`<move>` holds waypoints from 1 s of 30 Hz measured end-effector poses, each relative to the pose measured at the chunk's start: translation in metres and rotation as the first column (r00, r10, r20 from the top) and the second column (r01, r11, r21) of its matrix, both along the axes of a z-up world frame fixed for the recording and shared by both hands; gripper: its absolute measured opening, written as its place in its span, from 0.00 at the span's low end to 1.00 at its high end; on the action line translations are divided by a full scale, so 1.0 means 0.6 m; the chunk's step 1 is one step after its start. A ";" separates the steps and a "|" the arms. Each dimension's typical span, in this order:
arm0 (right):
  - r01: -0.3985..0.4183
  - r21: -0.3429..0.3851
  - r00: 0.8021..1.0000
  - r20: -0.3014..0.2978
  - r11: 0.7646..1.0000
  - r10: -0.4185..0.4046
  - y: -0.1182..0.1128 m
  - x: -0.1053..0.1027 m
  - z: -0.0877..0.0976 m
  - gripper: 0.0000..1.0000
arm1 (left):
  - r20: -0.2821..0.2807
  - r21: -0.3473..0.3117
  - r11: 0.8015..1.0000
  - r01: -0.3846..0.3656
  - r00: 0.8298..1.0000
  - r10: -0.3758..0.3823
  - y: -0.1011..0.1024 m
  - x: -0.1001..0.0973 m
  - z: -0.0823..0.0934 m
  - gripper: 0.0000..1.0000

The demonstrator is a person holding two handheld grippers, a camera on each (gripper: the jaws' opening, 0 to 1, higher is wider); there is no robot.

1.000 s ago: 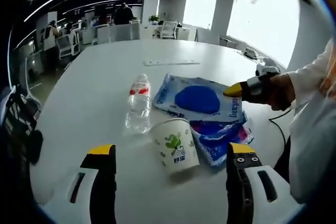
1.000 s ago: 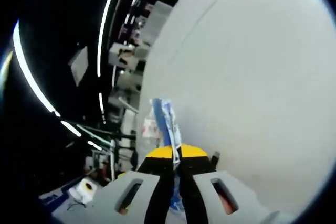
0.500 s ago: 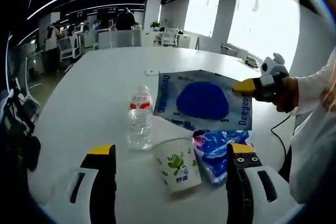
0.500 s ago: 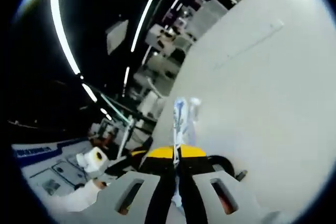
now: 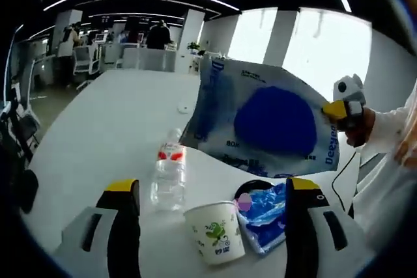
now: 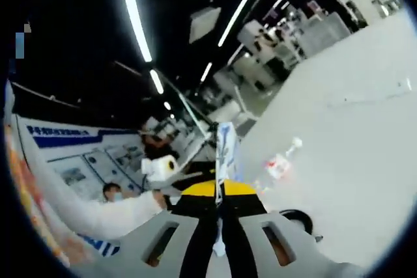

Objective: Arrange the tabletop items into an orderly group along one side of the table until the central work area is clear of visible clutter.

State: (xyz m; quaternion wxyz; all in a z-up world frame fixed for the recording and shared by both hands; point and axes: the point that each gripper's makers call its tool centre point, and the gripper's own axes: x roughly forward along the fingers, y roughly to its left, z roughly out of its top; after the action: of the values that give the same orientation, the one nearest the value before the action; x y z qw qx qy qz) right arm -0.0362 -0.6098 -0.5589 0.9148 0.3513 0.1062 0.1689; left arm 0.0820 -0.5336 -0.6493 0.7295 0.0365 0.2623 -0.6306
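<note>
White office table [image 5: 98, 128] carries a water bottle [image 5: 168, 177], paper cup [image 5: 214, 232] and blue packet [image 5: 264, 216], ungrouped. Right gripper [image 6: 220, 190], jaws pressed together, pinches a blue-printed bag [image 5: 267, 122] aloft. Left gripper [image 5: 212, 226] hovers spread, empty. Most sorting appears outstanding.

The left gripper view looked from low over the near edge of the white table [image 5: 98, 135], facing across it toward the far windows, close behind a water bottle [image 5: 168, 177]. The right gripper view was raised well above the table [image 6: 365, 128], rolled hard, facing back across it. Both views shared the bottle [image 6: 279, 163] and the table.
</note>
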 end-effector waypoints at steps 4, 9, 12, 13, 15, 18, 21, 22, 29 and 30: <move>-0.108 -0.149 0.992 0.049 0.983 0.117 0.012 -0.020 0.023 0.00 | -0.029 -0.089 0.995 -0.039 0.999 0.036 0.001 0.018 0.027 1.00; -0.207 -0.222 0.968 0.096 0.953 0.233 0.034 -0.043 0.050 0.00 | -0.094 -0.202 0.979 0.012 0.995 -0.032 -0.009 -0.005 0.064 0.98; -0.200 -0.199 0.967 0.115 0.959 0.226 0.026 -0.053 0.059 0.00 | -0.141 -0.287 0.953 0.095 0.980 -0.140 -0.015 -0.043 0.098 0.76; -0.195 -0.172 0.971 0.106 0.966 0.215 0.020 -0.056 0.059 0.00 | -0.158 -0.320 0.939 0.129 0.970 -0.187 -0.016 -0.060 0.111 0.65; -0.193 -0.163 0.973 0.099 0.968 0.210 0.013 -0.063 0.055 0.00 | -0.191 -0.347 0.925 0.153 0.954 -0.229 -0.018 -0.078 0.124 0.36; -0.185 -0.121 0.974 0.112 0.975 0.198 0.007 -0.071 0.062 0.00 | -0.171 -0.361 0.920 0.152 0.959 -0.225 -0.023 -0.083 0.128 0.21; -0.148 -0.118 0.982 0.102 0.982 0.161 -0.013 -0.077 0.059 0.00 | -0.256 -0.413 0.901 0.130 0.933 -0.252 -0.021 -0.090 0.143 0.05; -0.136 -0.104 0.984 0.098 0.985 0.146 -0.022 -0.078 0.057 0.00 | -0.284 -0.422 0.897 0.129 0.921 -0.266 -0.020 -0.094 0.146 0.04; -0.090 -0.097 0.994 0.045 0.991 0.095 -0.051 -0.085 0.038 0.00 | -0.355 -0.377 0.919 0.117 0.898 -0.260 -0.033 -0.126 0.142 0.00; -0.074 -0.098 0.996 0.039 0.992 0.079 -0.058 -0.088 0.036 0.00 | -0.372 -0.381 0.919 0.105 0.892 -0.256 -0.035 -0.130 0.143 0.00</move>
State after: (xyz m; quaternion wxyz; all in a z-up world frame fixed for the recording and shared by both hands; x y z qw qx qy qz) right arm -0.0890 -0.6443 -0.5373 0.9256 0.2985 0.1080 0.2060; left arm 0.0038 -0.5546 -0.5637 0.5889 -0.2040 0.2896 -0.7264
